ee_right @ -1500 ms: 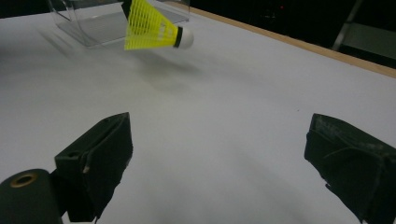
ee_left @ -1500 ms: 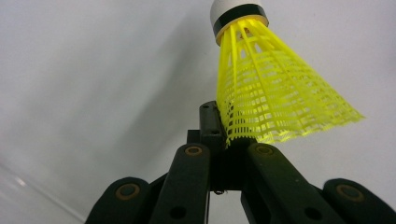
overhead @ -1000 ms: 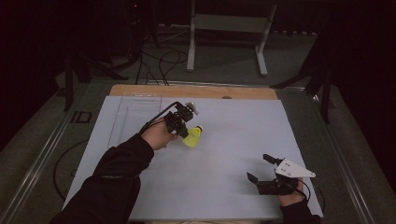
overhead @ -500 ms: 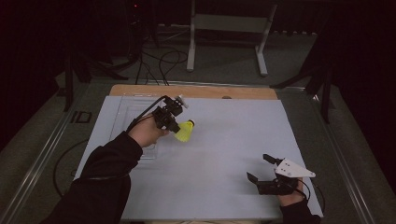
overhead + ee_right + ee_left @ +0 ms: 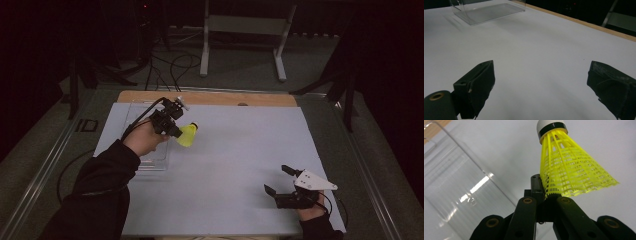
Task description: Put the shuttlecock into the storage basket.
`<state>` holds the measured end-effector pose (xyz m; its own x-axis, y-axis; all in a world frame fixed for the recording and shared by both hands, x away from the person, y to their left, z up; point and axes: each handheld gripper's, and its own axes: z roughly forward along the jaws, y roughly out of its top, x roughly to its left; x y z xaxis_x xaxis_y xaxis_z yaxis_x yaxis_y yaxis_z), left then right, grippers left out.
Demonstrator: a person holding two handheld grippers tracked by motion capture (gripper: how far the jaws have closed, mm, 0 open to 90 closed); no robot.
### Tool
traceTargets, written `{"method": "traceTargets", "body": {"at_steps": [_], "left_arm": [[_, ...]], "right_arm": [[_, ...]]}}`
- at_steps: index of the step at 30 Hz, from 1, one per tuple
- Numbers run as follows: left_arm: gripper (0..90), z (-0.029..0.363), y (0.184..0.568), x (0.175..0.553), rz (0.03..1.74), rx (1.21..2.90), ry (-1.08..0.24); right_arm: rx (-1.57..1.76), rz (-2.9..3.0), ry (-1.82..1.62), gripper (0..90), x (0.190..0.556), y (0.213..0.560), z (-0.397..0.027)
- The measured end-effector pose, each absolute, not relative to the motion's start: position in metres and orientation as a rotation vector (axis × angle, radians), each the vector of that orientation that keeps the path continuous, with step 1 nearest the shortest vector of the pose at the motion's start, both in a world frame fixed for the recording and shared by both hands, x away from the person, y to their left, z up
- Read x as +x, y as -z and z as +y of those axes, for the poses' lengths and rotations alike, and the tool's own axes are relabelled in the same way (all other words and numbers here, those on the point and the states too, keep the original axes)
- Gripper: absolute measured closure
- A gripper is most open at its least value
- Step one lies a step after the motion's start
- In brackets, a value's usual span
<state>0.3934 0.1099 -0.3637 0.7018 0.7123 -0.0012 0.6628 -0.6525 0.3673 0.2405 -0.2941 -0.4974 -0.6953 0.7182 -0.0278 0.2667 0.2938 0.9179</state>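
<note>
Worktop (image 5: 235,165): white sheet, clear tray (image 5: 150,135) at left.
Left gripper (image 5: 172,131): jaws clamped on yellow shuttlecock (image 5: 571,167).
Right gripper (image 5: 280,182): jaws wide, empty.

- One yellow shuttlecock (image 5: 187,135), with a white cork tip and a black band, above the table's far-left part.
- One clear plastic tray (image 5: 150,155), lying near the left edge of the table.
- Two hand-held grippers: the left gripper (image 5: 172,131) over the far-left part, the right gripper (image 5: 277,179) near the near-right corner.
- One white sheet (image 5: 235,150) covering the table from edge to edge.
- One table (image 5: 225,98), its wooden strip bare along the far edge.
- One grey metal stand (image 5: 245,25) on the floor beyond the far edge.
</note>
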Motion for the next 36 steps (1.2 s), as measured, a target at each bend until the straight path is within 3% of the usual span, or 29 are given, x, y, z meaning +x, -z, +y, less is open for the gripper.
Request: {"method": "traceTargets", "body": {"at_steps": [20, 36], "left_arm": [[90.0, 0.152, 0.346, 0.395, 1.164, 2.467, -0.28], [90.0, 0.177, 0.359, 0.398, 1.269, 2.42, -0.297]], "right_arm": [[0.879, 2.134, -1.381, 7.9, 0.241, 0.498, -0.294], [0.882, 2.14, -1.379, 8.0, 0.241, 0.499, -0.294]]}}
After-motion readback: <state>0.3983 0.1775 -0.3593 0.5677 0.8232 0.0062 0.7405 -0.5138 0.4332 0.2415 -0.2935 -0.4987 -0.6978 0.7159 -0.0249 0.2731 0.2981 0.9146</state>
